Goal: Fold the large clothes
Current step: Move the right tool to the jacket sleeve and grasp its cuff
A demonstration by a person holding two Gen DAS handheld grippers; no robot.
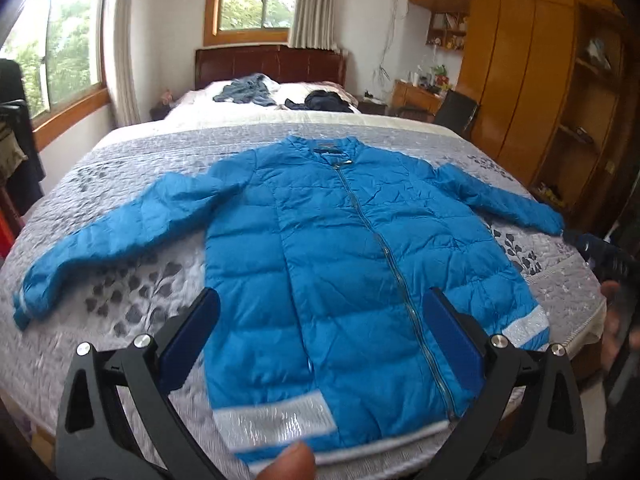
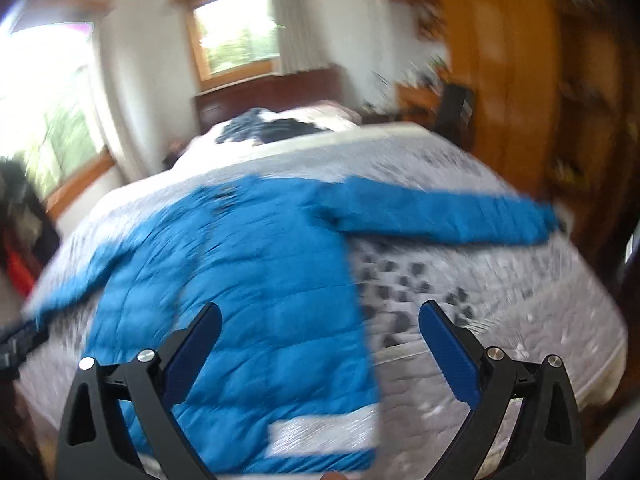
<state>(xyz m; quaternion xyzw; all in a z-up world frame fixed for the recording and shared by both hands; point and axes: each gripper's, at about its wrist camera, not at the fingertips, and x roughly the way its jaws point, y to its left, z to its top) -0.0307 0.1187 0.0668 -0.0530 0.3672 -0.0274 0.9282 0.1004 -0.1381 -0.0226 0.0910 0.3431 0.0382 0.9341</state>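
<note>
Softness is expected of the blue quilted puffer jacket (image 1: 340, 248) spread on the bed (image 1: 120, 168) — light, slippery; sleeve cuffs are judged best gripped — both hand-held grippers, left (image 1: 322, 334) and right (image 2: 320, 340), are held wide, empty.

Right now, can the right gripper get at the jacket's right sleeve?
Probably yes. The right gripper is open above the jacket, and its right sleeve lies flat on the bedspread with nothing covering it.

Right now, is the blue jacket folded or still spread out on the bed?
Spread out. The blue jacket lies flat on the bed, zipped, both sleeves stretched sideways, no fold made yet.
</note>
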